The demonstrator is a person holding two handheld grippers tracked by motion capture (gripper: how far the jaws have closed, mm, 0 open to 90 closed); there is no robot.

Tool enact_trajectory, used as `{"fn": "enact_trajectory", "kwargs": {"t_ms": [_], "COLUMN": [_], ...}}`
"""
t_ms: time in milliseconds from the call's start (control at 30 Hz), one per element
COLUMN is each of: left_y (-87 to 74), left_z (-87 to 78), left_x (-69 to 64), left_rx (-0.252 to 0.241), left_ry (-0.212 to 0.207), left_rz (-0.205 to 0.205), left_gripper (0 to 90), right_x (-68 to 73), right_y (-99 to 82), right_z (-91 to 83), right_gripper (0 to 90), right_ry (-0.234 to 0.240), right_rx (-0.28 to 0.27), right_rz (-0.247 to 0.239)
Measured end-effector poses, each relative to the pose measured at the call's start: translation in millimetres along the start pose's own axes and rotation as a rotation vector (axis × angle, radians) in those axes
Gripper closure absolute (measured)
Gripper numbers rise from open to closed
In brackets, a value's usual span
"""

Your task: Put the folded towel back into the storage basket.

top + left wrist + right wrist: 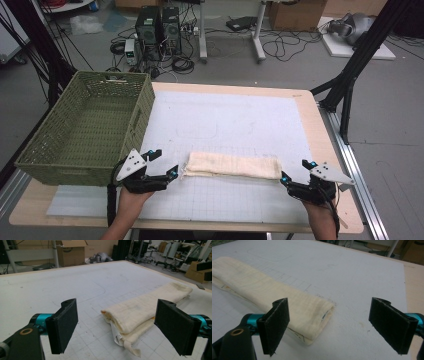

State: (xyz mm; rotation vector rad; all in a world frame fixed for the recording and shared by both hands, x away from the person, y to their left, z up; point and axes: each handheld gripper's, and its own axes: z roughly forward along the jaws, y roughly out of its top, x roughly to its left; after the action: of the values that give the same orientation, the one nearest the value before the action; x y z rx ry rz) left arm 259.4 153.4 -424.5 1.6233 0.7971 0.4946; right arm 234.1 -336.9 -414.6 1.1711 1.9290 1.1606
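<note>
A cream cloth (231, 165), folded into a long narrow strip, lies across the white gridded mat (235, 120) near the table's front. My left gripper (165, 164) is open just off the cloth's left end, with the folded end (125, 322) lying between its jaws a little ahead of them. My right gripper (296, 171) is open at the cloth's right end; that end (312, 312) lies ahead of its left jaw. Neither gripper touches the cloth.
A green woven basket (85, 127) stands on the table's left side, close behind my left gripper. The wooden table edge (327, 150) runs along the right. Computer towers (159, 27), cables and cardboard boxes (297, 14) are on the floor beyond.
</note>
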Motion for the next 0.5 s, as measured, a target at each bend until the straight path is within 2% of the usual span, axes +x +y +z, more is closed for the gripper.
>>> {"fn": "enact_trajectory", "kwargs": {"t_ms": [133, 233, 367, 500], "left_y": [1.3, 2.6, 3.9, 5.4], "left_z": [-1.0, 1.3, 3.9, 5.7], "left_x": [-0.6, -0.2, -1.1, -1.0], "left_rx": [-0.001, 0.003, 0.018, 0.028], "left_ry": [-0.004, -0.016, -0.025, -0.002], "left_rz": [0.000, -0.023, -0.021, -0.019], "left_gripper": [18.6, 17.9, 17.6, 17.5], "right_x": [1.2, 1.1, 2.0, 2.2], "right_y": [-1.2, -1.2, -1.4, -1.3], "right_z": [-3.5, -4.2, -2.0, -0.2], "right_gripper": [15.2, 15.2, 15.2, 15.3], "right_ry": [-0.012, -0.014, -0.015, -0.012], "right_rx": [0.008, 0.000, 0.008, 0.019], "right_rz": [0.006, 0.012, 0.001, 0.013]}}
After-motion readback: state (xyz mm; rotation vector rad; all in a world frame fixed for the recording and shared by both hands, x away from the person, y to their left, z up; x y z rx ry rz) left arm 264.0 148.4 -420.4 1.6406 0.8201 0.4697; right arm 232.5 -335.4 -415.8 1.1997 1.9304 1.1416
